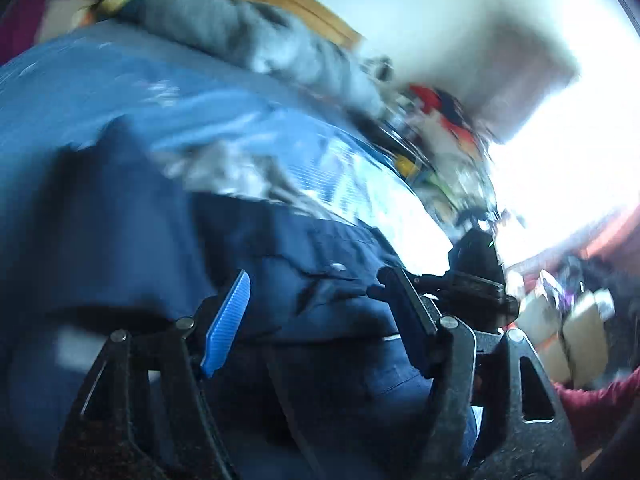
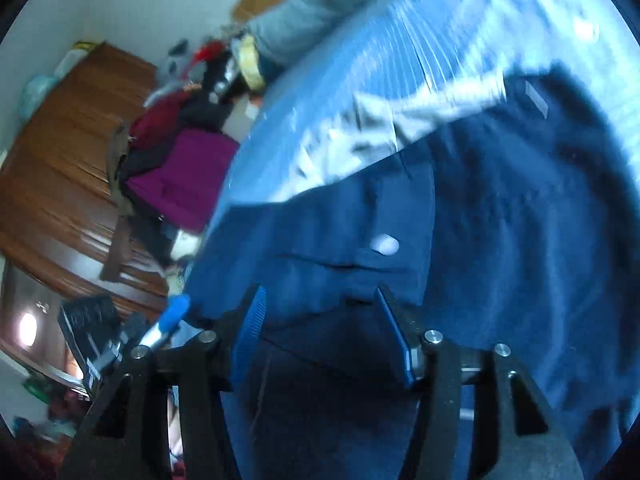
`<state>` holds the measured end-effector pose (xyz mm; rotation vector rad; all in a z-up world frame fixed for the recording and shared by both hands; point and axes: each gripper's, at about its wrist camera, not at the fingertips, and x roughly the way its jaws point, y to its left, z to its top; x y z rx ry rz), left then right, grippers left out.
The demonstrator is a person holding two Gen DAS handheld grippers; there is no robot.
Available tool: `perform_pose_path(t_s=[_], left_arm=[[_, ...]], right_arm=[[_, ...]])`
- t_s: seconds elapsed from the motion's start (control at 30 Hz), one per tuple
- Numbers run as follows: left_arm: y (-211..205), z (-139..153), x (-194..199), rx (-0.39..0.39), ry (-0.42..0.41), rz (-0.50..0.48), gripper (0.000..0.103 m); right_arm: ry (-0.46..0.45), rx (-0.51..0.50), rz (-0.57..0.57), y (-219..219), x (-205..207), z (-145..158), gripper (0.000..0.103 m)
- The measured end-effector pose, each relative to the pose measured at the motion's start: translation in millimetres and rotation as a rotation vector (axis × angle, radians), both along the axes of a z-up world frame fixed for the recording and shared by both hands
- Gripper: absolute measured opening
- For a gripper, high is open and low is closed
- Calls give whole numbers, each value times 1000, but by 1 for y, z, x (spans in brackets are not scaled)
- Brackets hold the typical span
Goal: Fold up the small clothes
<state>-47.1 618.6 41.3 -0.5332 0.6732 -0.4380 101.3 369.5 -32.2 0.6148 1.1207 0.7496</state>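
item: dark navy garment (image 1: 312, 280), spread over a blue sheet-covered surface (image 1: 100, 92), lying under and ahead of both grippers, with a pale crumpled cloth (image 2: 400, 120) at its far edge. left gripper (image 1: 320, 300): jaws parted, blue pads apart, navy fabric seen between them, no grip discernible through the blur. right gripper (image 2: 320, 312): jaws parted over a fold of the garment, pads not pressing it; grey clothing (image 2: 312, 4) and a purple pile (image 2: 188, 176) lie beyond.

Black perforated two-finger left gripper (image 1: 320, 312) with ribbed blue pads (image 1: 226, 324); silver pivot screws; maroon sleeve (image 1: 600, 400); right gripper (image 2: 320, 328) matching.
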Motion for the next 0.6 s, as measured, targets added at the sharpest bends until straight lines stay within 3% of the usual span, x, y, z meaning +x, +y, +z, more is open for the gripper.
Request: perform_pose_path(t_s=[0.1, 0.2, 0.27, 0.43, 0.53, 0.6], left_arm=[[43, -5, -29, 38, 9, 155, 69], [78, -14, -49, 115, 73, 274, 68], [92, -18, -63, 136, 108, 287, 68], [97, -38, -74, 279, 232, 272, 64], [104, -45, -63, 277, 249, 307, 62], [106, -51, -50, 297, 269, 309, 62]], right_arm=[[36, -2, -18, -1, 9, -13, 58], [-24, -55, -50, -4, 6, -3, 58], [-53, -109, -77, -8, 4, 1, 60], [-6, -108, -18, 6, 22, -11, 60], [-6, -109, 3, 13, 30, -17, 60], [-1, -115, 0, 15, 32, -20, 54]])
